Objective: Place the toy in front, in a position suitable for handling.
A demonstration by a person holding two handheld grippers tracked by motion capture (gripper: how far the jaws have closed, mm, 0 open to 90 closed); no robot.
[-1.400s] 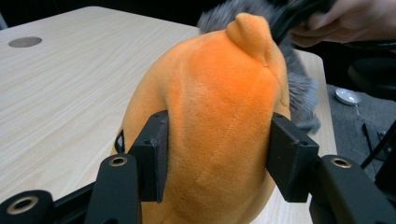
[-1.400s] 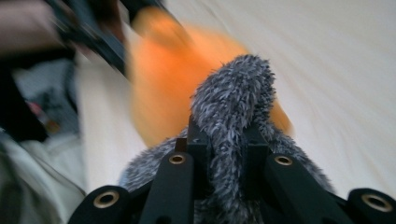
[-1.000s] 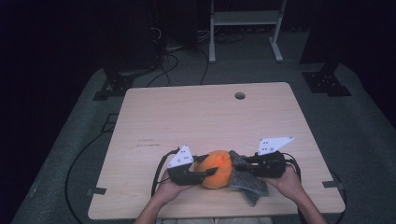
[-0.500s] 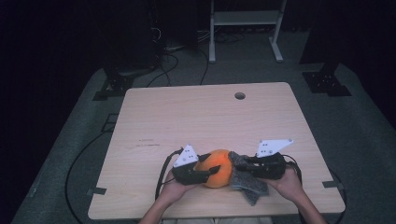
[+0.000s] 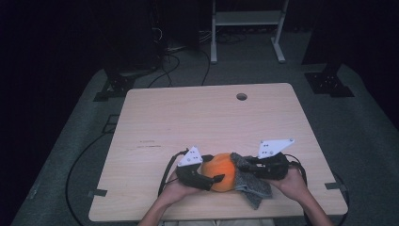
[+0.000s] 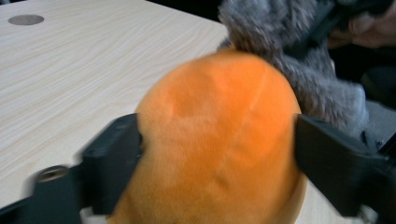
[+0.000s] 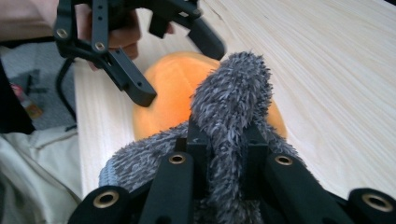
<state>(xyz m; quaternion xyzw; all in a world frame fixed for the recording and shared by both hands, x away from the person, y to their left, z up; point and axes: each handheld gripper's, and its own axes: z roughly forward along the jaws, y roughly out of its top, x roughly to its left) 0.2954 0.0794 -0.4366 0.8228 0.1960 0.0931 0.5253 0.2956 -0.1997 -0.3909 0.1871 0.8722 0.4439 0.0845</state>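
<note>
high view: near the lower edge of the frame, on the bench (image 5: 207, 117), an orange plush ball (image 5: 221, 170) is lying against a grey fuzzy cloth (image 5: 249, 181). the left gripper (image 5: 211, 179) is reaching in from the ball's left, the right gripper (image 5: 245, 165) from its right.

left gripper view: the fingers (image 6: 112, 156) have just been opening and are now standing half wide, bracketing the ball (image 6: 217, 140); whether they are pressing it cannot be told.

right gripper view: the fingers (image 7: 180, 182) are pinching a fold of the cloth (image 7: 231, 107) tight, a detail the high view is blurring.

procedure, as a judgement: the cloth is probably being worked around the ball. keep the right pinch firm, recentre the left fingers across the ball's widest part, and avoid snagging cloth fibres.
</note>
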